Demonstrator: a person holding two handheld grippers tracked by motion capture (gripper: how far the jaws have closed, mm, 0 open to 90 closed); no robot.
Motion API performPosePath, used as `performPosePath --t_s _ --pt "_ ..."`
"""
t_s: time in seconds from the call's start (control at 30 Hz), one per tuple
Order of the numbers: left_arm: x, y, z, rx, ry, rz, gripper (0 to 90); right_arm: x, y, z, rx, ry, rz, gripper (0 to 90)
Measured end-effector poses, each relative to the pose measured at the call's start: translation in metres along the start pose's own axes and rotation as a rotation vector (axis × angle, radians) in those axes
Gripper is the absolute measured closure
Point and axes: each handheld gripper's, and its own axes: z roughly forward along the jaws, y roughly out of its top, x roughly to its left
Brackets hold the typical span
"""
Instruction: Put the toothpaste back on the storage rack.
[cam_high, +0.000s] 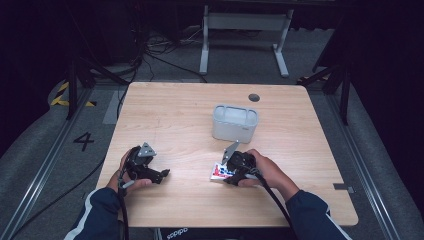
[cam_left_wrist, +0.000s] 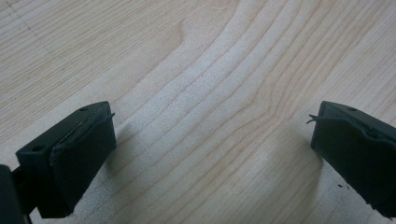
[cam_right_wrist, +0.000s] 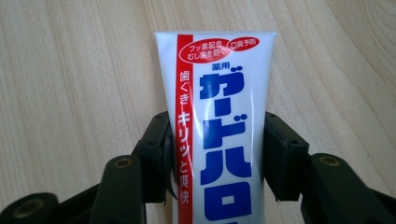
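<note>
White toothpaste tube (cam_right_wrist: 219, 135) is clamped in the right gripper (cam_right_wrist: 217, 154) jaws down on the surface (cam_high: 175, 115); left gripper (cam_left_wrist: 210, 154) gapes wide, empty. Grey bin (cam_high: 235, 122) probably next.

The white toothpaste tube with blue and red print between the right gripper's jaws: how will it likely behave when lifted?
The white plastic toothpaste tube looks soft and flat-sided, so it probably dents under the right gripper rather than rolling. Its glossy skin may slip. Gripped across its width, its free crimped end could sag a little above the wooden table.
</note>
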Motion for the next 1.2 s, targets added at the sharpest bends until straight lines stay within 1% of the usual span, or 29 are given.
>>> performPosePath --t_s 0.07,0.27,0.5,0.6,0.77,0.87,0.97,1.07,1.2 --pt "0.000 0.000 0.000 0.000 0.000 0.000 0.2 -0.001 -0.001 -0.002 -0.009 0.003 -0.002 54.9" --pt "0.000 0.000 0.000 0.000 0.000 0.000 0.2 -0.005 -0.007 -0.006 -0.040 0.002 0.020 58.8" --pt "0.000 0.000 0.000 0.000 0.000 0.000 0.2 -0.008 -0.013 -0.017 -0.080 -0.002 0.036 60.8" --pt "0.000 0.000 0.000 0.000 0.000 0.000 0.3 -0.009 -0.016 -0.022 -0.101 0.003 0.044 61.3" --pt "0.000 0.000 0.000 0.000 0.000 -0.003 0.2 -0.012 -0.021 -0.035 -0.161 -0.014 0.058 61.9" --pt "0.000 0.000 0.000 0.000 0.000 0.000 0.2 -0.013 -0.025 -0.044 -0.199 -0.028 0.078 62.1" --pt "0.000 0.000 0.000 0.000 0.000 0.000 0.2 -0.014 -0.028 -0.051 -0.228 -0.032 0.078 62.2" --pt "0.000 0.000 0.000 0.000 0.000 0.000 0.3 -0.015 -0.031 -0.059 -0.261 -0.049 0.089 62.2" --pt "0.000 0.000 0.000 0.000 0.001 0.000 0.3 -0.016 -0.036 -0.069 -0.300 -0.059 0.095 62.2"
